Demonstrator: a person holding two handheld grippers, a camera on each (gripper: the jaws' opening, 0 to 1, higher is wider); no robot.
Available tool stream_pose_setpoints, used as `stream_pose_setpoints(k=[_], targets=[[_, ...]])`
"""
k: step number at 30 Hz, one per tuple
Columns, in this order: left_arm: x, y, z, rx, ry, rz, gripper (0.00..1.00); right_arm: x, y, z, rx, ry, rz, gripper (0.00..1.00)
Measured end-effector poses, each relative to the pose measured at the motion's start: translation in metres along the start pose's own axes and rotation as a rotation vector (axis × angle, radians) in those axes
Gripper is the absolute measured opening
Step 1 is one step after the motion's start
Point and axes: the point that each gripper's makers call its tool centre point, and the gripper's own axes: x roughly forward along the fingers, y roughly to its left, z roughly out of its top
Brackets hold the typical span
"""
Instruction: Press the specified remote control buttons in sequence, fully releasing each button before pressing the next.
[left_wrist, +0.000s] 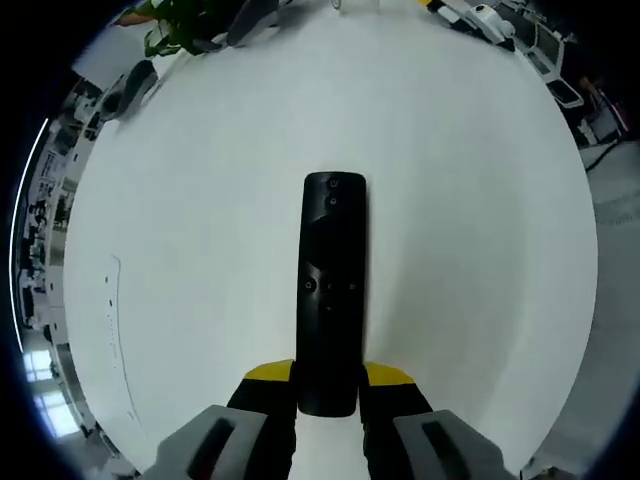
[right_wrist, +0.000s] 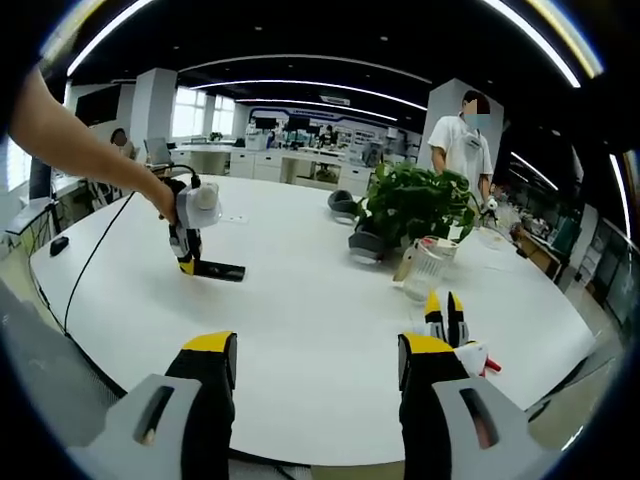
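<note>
A black remote control (left_wrist: 331, 290) lies lengthwise on the white table (left_wrist: 480, 220), buttons up. My left gripper (left_wrist: 329, 385) is shut on its near end, yellow-tipped fingers (left_wrist: 268, 378) pressed to both sides. In the right gripper view the same remote (right_wrist: 220, 269) pokes out from the left gripper (right_wrist: 186, 262), which a person's arm (right_wrist: 80, 145) holds low over the table. My right gripper (right_wrist: 316, 360) hangs open in the air, well back from the remote, with nothing between its fingers (right_wrist: 210, 352).
A potted green plant (right_wrist: 415, 200), a clear glass (right_wrist: 425, 270) and dark headsets (right_wrist: 366, 243) stand at the table's right. A spare yellow-black gripper (right_wrist: 447, 318) lies near my right finger. A cable (right_wrist: 90, 255) runs over the left edge. A person in white (right_wrist: 462, 145) stands behind.
</note>
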Motion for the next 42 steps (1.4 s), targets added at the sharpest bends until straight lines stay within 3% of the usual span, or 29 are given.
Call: stream_pose_setpoints(k=[12,24,31,42], targets=[[-0.002,-0.021,-0.005,-0.025,-0.018,0.004,0.23,0.0,0.002,0.0,-0.015,-0.001,0.008,0.67],[-0.004,-0.042,-0.01,0.001,-0.019,-0.006,0.23,-0.002,-0.002,0.002,0.0,-0.017,-0.01,0.67],[-0.005,-0.043,-0.01,0.009,-0.008,0.003,0.23,-0.003,-0.003,0.002,0.0,-0.019,-0.015,0.66],[-0.005,-0.051,-0.013,-0.038,-0.029,-0.04,0.23,0.0,0.0,-0.001,-0.02,0.003,-0.01,0.65]])
